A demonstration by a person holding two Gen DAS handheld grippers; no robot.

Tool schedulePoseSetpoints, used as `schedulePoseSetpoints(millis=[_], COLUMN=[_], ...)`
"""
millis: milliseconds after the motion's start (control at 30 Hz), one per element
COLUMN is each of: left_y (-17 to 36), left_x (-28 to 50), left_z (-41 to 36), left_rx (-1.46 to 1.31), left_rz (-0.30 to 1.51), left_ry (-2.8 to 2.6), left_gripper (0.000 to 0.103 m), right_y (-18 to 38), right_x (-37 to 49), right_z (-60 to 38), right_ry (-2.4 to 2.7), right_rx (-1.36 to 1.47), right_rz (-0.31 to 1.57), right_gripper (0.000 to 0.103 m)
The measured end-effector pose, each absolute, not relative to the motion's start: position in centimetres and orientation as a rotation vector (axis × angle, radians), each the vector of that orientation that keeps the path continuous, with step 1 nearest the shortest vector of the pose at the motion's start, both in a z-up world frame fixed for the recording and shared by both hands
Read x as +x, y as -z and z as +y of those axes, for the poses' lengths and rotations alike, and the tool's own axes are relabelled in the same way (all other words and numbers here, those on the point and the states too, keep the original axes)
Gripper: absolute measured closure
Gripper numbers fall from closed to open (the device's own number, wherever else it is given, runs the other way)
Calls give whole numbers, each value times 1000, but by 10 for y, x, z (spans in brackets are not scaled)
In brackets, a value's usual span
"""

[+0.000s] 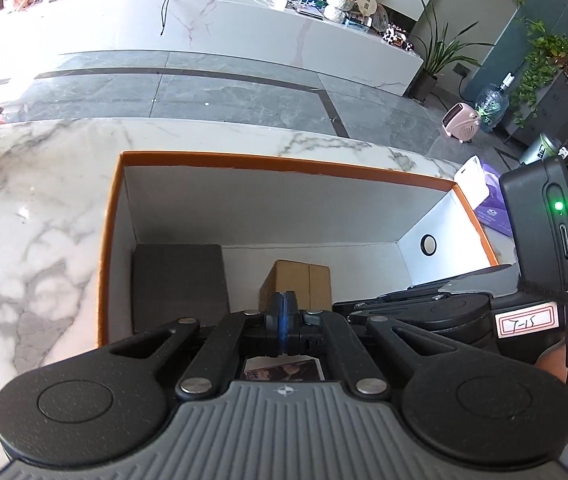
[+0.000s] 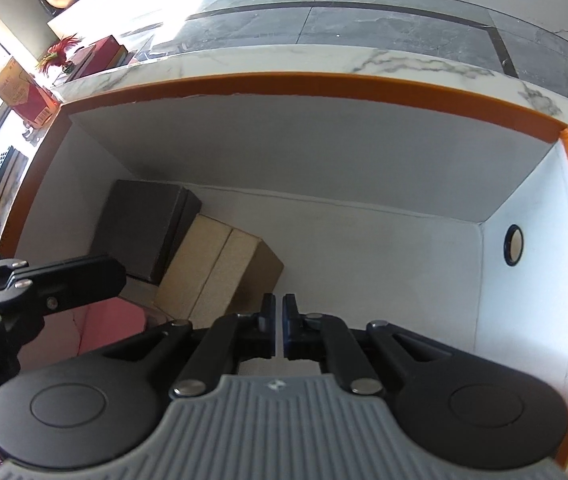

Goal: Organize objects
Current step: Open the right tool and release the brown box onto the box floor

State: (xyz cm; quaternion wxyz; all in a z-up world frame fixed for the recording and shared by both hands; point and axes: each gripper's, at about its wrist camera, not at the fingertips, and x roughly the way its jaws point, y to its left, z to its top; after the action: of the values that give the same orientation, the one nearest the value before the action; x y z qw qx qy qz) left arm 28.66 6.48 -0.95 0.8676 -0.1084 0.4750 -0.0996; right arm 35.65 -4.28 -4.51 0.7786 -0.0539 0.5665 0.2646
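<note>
An orange-rimmed box (image 1: 284, 162) with white inner walls stands on the marble table (image 1: 24, 216); it also shows in the right wrist view (image 2: 303, 80). Inside it lie a dark grey box (image 1: 178, 284) (image 2: 144, 228) at the left and a tan cardboard box (image 1: 299, 282) (image 2: 220, 272) beside it. My left gripper (image 1: 283, 300) is shut and empty, over the box's near side. A card with a picture (image 1: 280, 368) lies under it. My right gripper (image 2: 278, 304) is shut, with a thin slit between the pads, and empty above the box floor. The left gripper also shows in the right wrist view (image 2: 64, 284). A pink thing (image 2: 108, 324) lies below it.
The box's right wall has a round hole (image 1: 428, 245) (image 2: 513, 245). A purple-white package (image 1: 487, 200) lies right of the box. Beyond the table edge are a grey tiled floor (image 1: 244, 96), a long white cabinet (image 1: 244, 28), plants and a pink heater (image 1: 459, 122).
</note>
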Motion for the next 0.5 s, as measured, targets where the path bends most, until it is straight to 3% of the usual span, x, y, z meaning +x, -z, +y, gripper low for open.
schedulePoseSetpoints(millis=[200,367,500], left_y=[11,13,18], left_x=[285,287,288], left_z=[77,79,75], left_rx=[-246,-261,-261], left_rz=[990,989,1004], left_ry=[201,198,196], left_gripper=[103,103,103], right_y=[28,-1,-3], right_x=[359,360,357], right_z=[-40,-46,-34], right_ry=[-523,-558,-575], right_rx=[-145,-49,-51], right_rz=[1154,1104,1117], right_gripper=[97,72,75])
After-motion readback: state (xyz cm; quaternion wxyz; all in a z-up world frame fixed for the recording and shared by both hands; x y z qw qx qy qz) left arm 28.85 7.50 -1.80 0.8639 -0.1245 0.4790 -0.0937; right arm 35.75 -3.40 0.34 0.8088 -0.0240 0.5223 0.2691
